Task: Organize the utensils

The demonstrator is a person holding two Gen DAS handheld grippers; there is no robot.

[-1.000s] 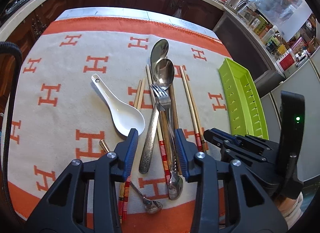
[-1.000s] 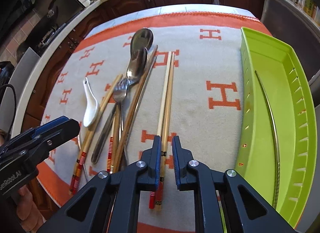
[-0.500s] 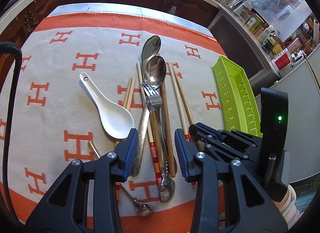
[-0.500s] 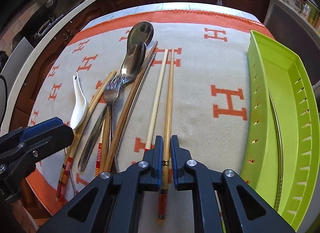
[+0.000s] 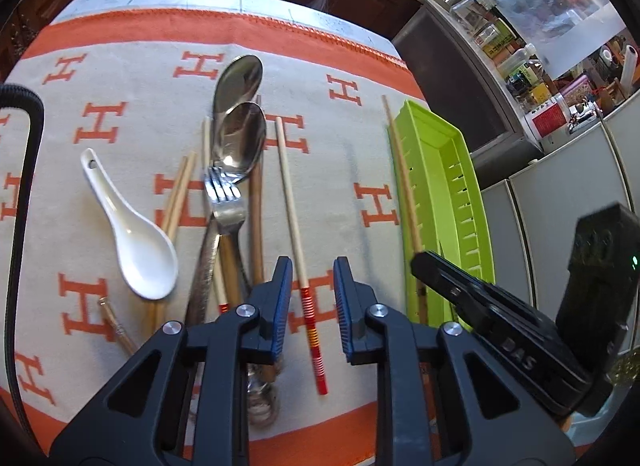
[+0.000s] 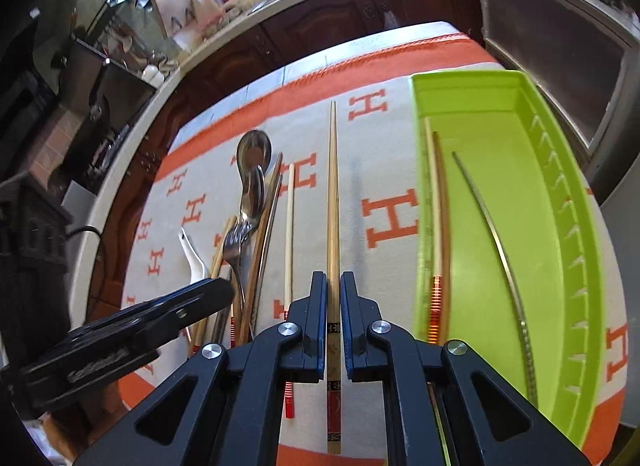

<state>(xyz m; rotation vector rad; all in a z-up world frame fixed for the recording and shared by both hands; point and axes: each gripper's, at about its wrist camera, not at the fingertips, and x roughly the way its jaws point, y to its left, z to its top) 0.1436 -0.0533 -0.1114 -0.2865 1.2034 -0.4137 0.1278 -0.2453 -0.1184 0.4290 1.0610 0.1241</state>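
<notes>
My right gripper (image 6: 333, 282) is shut on a bamboo chopstick (image 6: 333, 193) and holds it above the cloth, just left of the green tray (image 6: 460, 79). In that tray lie another chopstick (image 6: 438, 205) and a thin metal rod (image 6: 500, 246). My left gripper (image 5: 311, 278) straddles a pale chopstick with a red-striped end (image 5: 294, 217) that lies on the cloth. Its jaws are closing, and the pads stand clear of the stick. Left of it lies the heap: two metal spoons (image 5: 240, 133), a fork (image 5: 225, 201), a white ceramic spoon (image 5: 140, 242) and several chopsticks.
An orange and cream cloth with H marks (image 5: 120, 121) covers the table. A black cable (image 5: 20, 185) runs down the left edge. Jars and bottles (image 5: 516, 61) crowd the counter beyond the tray. Dark cabinets (image 6: 360, 13) stand behind the table.
My right gripper has lifted one chopstick of the pair off the cloth and carried it right, toward the tray. My left gripper has shifted right over the other chopstick, and its jaws have narrowed.
</notes>
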